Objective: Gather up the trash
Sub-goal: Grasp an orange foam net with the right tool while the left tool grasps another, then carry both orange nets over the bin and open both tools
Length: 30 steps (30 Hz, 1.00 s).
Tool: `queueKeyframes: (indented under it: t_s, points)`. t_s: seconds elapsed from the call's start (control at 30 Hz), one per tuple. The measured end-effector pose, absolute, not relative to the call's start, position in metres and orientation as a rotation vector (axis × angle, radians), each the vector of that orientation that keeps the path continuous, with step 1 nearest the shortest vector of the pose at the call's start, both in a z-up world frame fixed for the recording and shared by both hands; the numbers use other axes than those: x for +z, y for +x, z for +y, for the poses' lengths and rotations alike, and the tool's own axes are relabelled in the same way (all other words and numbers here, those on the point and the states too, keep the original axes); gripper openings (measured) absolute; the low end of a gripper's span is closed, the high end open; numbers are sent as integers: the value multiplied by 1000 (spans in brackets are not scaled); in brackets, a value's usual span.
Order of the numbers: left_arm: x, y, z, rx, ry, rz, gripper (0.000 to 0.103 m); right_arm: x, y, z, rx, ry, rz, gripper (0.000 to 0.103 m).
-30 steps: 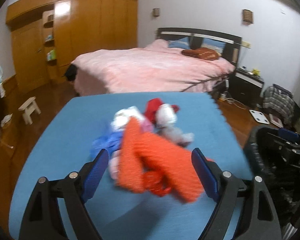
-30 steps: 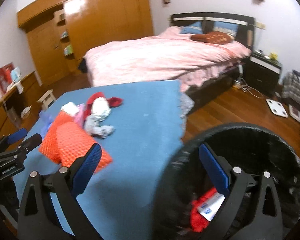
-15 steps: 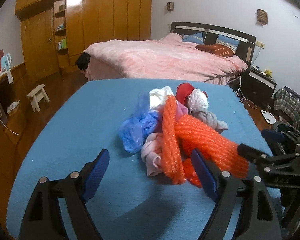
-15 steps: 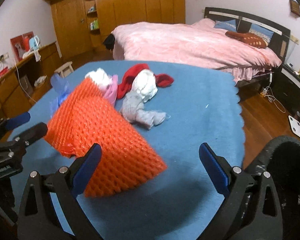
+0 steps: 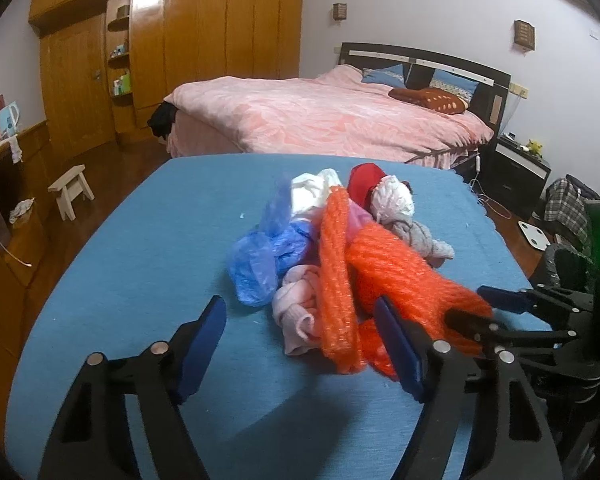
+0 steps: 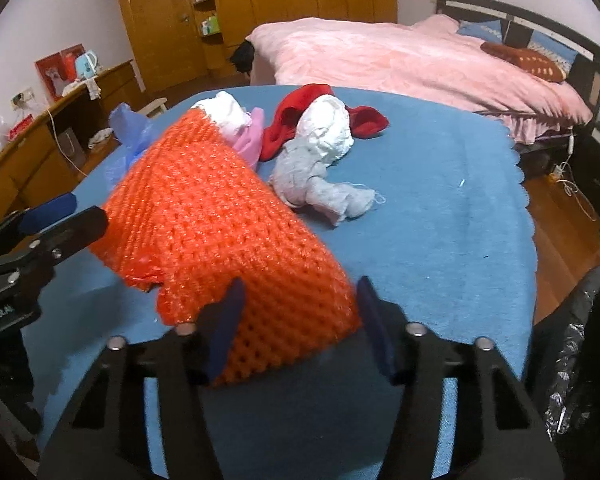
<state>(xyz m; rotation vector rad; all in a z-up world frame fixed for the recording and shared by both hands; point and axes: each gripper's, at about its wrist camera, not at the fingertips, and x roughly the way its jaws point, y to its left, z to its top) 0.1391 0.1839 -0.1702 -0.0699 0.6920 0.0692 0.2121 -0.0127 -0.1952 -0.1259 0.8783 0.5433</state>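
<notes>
**Right claw around the orange net, not yet tight**

The right gripper (image 6: 296, 320) has its two blue fingers on both sides of the near end of the orange foam net (image 6: 220, 216). The fingers are partly closed, but a gap is visible between the right finger and the net, so I judge that the claw is around the net and does not pinch it yet. The left gripper (image 5: 300, 344) is spread wide and holds nothing; it hovers above the blue table cover (image 5: 148, 240), just in front of the pile.

The net lies on the near part of the pile. Its far end rests against a blue plastic bag (image 5: 256, 264), a pink cloth (image 5: 296, 304) and a white crumpled bag (image 6: 224, 110). Behind it there are a red cloth (image 6: 300, 112), a white paper ball (image 6: 328, 128) and a grey sock (image 6: 324, 188). The black bin (image 6: 580, 360) with its plastic liner stands at the right edge of the table, near the right gripper.

What could go wrong, in my opinion:

- The net is soft and springy. If the claw closes only on its edge, the net can slip out when it is lifted.
- The far end touches the other things, so a lift may drag the pink cloth or the blue bag, and they could fall on the floor between table and bin.
- The two grippers are near each other, so a quick move of either one can make them collide.
</notes>
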Motion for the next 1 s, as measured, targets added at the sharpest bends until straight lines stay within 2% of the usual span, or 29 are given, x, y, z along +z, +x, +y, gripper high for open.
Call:
queueKeyframes:
  t_s: [0.07, 0.1, 0.23, 0.43, 0.5, 0.6, 1.0]
  points:
    - [-169, 141, 178, 60, -61, 692, 70, -193, 212, -18, 548, -104, 880, 21]
    - [-169, 141, 177, 56, -59, 691, 69, -193, 212, -19, 553, -97, 881, 19]
    - [-170, 145, 168, 44, -49, 697, 61, -188, 209, -28, 543, -73, 869, 16]
    - [-175, 153, 156, 27, -28, 720, 37, -178, 205, -44, 515, -40, 844, 16]
    - [-178, 157, 153, 20, -23, 734, 24, -178, 205, -46, 513, -37, 843, 16]
    - [-179, 157, 147, 19, -8, 734, 15, -176, 204, -49, 509, -35, 836, 16]
    - [-150, 148, 145, 9, -24, 676, 12, -150, 201, -59, 508, -11, 773, 16]
